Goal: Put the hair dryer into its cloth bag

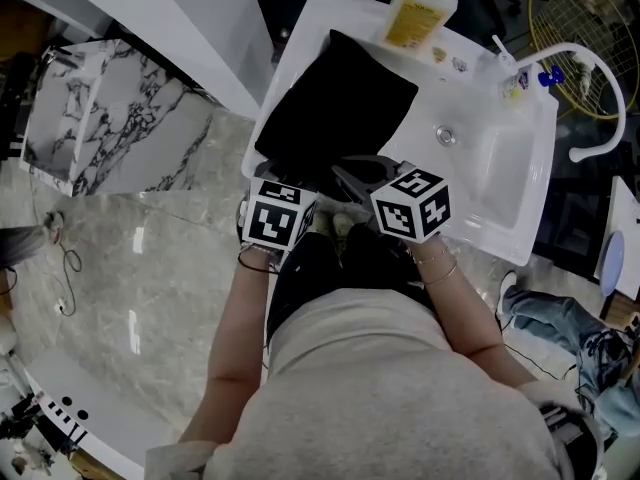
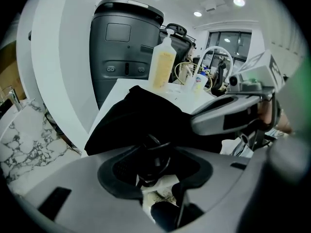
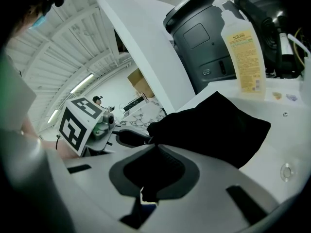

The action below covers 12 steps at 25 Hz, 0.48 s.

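Observation:
The black cloth bag (image 1: 335, 108) lies flat on the white counter (image 1: 295, 43), left of the sink. My right gripper (image 1: 350, 176) is at the bag's near edge, and in the right gripper view its jaws (image 3: 156, 154) are shut on a fold of the bag (image 3: 214, 125). My left gripper (image 1: 315, 190) hangs beside it just off the counter's near edge. In the left gripper view its jaws (image 2: 155, 165) stand wide around a black thing with a looped cord, which looks like the hair dryer (image 2: 153, 154). Most of the hair dryer is hidden.
A sink basin (image 1: 490, 158) with a white faucet (image 1: 590, 78) fills the counter's right half. A yellow bottle (image 1: 420, 8) stands behind the bag. A dark grey machine (image 2: 126, 47) stands beyond the counter. A marble-patterned block (image 1: 110, 118) is on the floor at left.

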Available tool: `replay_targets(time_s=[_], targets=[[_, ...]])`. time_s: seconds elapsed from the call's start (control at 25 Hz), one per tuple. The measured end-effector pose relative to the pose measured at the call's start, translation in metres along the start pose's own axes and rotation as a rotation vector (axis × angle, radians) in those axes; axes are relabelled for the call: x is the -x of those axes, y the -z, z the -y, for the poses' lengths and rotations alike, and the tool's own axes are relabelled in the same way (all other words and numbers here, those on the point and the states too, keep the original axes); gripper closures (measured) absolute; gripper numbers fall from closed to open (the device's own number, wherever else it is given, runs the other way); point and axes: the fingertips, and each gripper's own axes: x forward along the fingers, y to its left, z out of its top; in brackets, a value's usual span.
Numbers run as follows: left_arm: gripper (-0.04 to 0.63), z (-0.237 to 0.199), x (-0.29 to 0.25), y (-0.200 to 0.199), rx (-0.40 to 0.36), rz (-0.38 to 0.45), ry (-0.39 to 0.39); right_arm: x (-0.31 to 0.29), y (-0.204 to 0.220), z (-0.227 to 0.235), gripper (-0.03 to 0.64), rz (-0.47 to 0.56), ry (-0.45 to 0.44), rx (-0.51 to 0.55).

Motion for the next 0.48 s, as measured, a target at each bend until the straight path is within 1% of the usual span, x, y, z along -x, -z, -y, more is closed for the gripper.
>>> replay_targets(time_s=[0.2, 0.36, 0.48], targets=[[0.403, 0.004, 0.008, 0.005, -0.03, 0.015, -0.001, 0.002, 0.001, 0.001, 0.606, 0.013, 0.0, -0.022], [0.393, 0.007, 0.02, 0.016, -0.027, 0.011, 0.001, 0.003, 0.002, 0.003, 0.606, 0.017, 0.001, -0.022], [0.393, 0.002, 0.023, 0.029, -0.046, -0.008, -0.049, 0.002, 0.003, 0.002, 0.606, 0.023, -0.006, -0.022]])
